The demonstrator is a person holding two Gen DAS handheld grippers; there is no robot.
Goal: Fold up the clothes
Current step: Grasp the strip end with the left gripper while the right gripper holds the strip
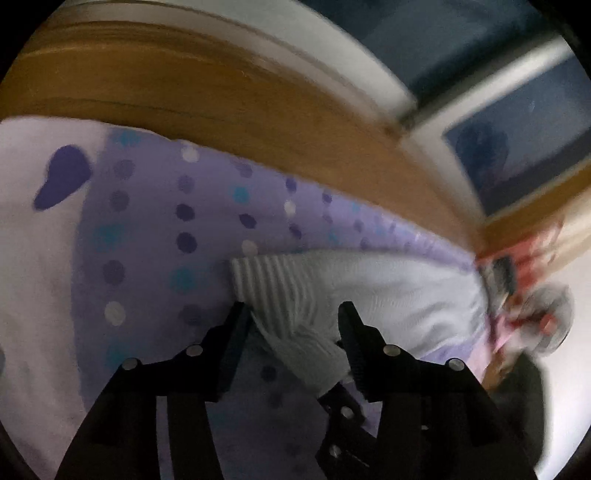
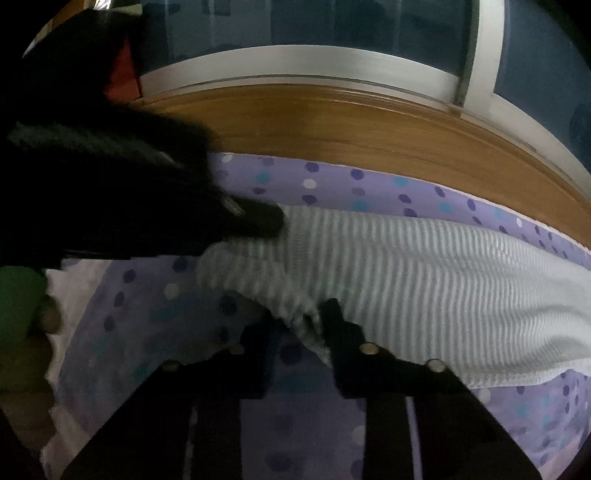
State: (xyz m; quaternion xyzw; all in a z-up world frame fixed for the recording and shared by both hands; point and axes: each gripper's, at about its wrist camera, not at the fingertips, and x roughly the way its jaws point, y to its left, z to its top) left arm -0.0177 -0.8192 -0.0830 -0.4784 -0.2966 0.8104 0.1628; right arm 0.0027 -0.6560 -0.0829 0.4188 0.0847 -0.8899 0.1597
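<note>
A white ribbed knit garment (image 1: 388,295) (image 2: 424,277) lies across a purple dotted bedsheet (image 1: 147,240) (image 2: 369,188). In the left wrist view my left gripper (image 1: 293,310) stands open, and the garment's ribbed end lies loose between its two black fingers. A black jointed piece with screws (image 1: 341,417) pokes in under that end. In the right wrist view my right gripper (image 2: 301,317) is shut on a bunched fold at the garment's near edge. A dark blurred finger (image 2: 258,221) of the other gripper touches the garment's left end.
A wooden board (image 1: 184,92) (image 2: 332,122) runs along the far side of the bed, with a dark window (image 2: 295,26) behind it. Blurred red and white clutter (image 1: 524,295) sits at the right. A green object (image 2: 18,295) lies at the bed's left edge.
</note>
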